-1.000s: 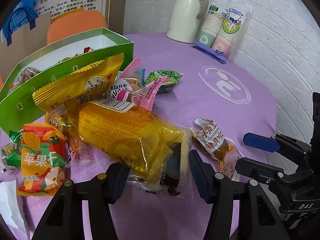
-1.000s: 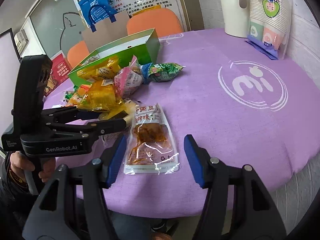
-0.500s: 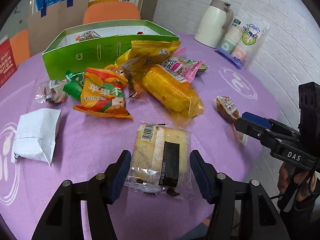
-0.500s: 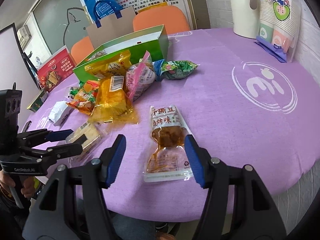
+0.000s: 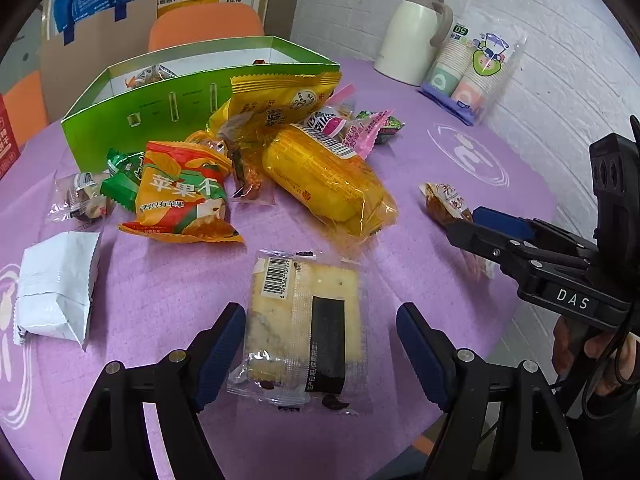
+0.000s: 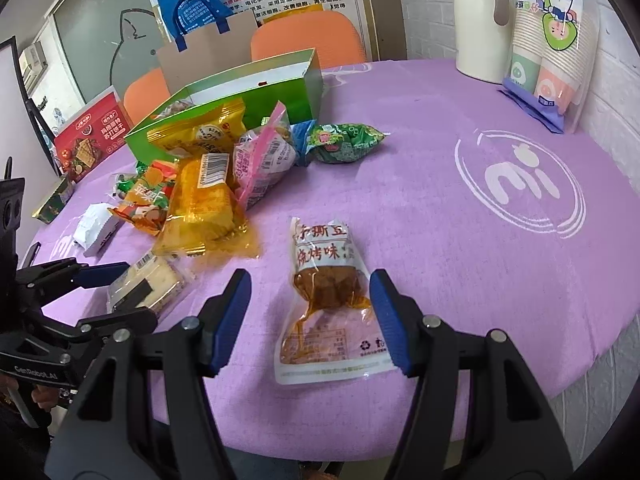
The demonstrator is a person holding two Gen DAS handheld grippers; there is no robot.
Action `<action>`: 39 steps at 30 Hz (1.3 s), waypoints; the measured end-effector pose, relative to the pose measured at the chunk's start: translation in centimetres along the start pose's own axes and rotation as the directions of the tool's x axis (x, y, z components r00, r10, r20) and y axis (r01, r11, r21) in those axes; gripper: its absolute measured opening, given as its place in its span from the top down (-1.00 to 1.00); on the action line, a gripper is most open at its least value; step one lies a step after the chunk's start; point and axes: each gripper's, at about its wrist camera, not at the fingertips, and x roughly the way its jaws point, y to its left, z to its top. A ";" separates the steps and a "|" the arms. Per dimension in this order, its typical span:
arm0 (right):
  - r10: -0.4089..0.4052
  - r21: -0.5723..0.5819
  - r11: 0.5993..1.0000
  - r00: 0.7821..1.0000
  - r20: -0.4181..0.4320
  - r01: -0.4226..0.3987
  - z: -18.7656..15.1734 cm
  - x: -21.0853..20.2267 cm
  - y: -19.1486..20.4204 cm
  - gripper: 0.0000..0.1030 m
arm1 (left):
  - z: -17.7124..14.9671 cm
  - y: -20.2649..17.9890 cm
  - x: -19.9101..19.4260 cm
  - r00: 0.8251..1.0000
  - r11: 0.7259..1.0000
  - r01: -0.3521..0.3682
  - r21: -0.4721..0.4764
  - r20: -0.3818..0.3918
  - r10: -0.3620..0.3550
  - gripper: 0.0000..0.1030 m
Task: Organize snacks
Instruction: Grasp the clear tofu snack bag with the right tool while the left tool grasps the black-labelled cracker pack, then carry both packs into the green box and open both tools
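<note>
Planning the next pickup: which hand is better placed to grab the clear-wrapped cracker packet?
Left. The left tongs straddle the clear-wrapped cracker packet, jaws opening, pads off it. The right tongs sit around the brown tofu pouch instead.

table point(image 5: 168, 288): cracker packet point(image 5: 304, 320) lies flat between my left gripper point(image 5: 320, 344) fingers, near the table's front edge | behind it – the snack pile point(image 5: 280, 152), and behind the pile the open box point(image 5: 160, 108) | right of the pile, apart – tofu pouch point(image 6: 324, 292) between my right gripper point(image 6: 310, 316) fingers | far back right: jug point(image 5: 416, 36), cup pack point(image 5: 476, 68) beside it
</note>
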 end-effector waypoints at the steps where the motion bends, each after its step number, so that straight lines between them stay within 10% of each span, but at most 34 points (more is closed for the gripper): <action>1: -0.004 0.000 1.000 1.000 0.000 0.004 0.0 0.1 0.0 -0.22 | 0.0 0.0 0.0 1.000 1.000 -0.002 0.004 0.003 0.002 -0.56; 10: -0.053 -0.031 0.998 0.999 -0.004 0.053 -0.2 0.6 1.2 -0.06 | -0.5 -2.1 1.1 0.991 0.984 -0.124 0.131 0.057 0.118 -0.63; 14: -0.055 -0.034 0.998 0.998 -0.006 0.055 -0.3 0.5 1.3 0.30 | -0.3 -1.8 0.8 0.990 0.984 -0.131 0.119 0.066 0.124 -0.14; 25: -0.030 -0.055 0.998 0.998 0.047 0.033 0.2 -1.9 3.2 0.37 | -1.5 1.6 -2.4 0.996 1.000 -0.022 -0.012 0.085 0.023 -0.13; 39: 0.209 -0.101 0.975 0.972 0.103 -0.199 8.3 -0.5 8.1 0.37 | 6.0 8.3 -10.2 0.949 0.985 0.029 -0.167 0.314 0.026 -0.13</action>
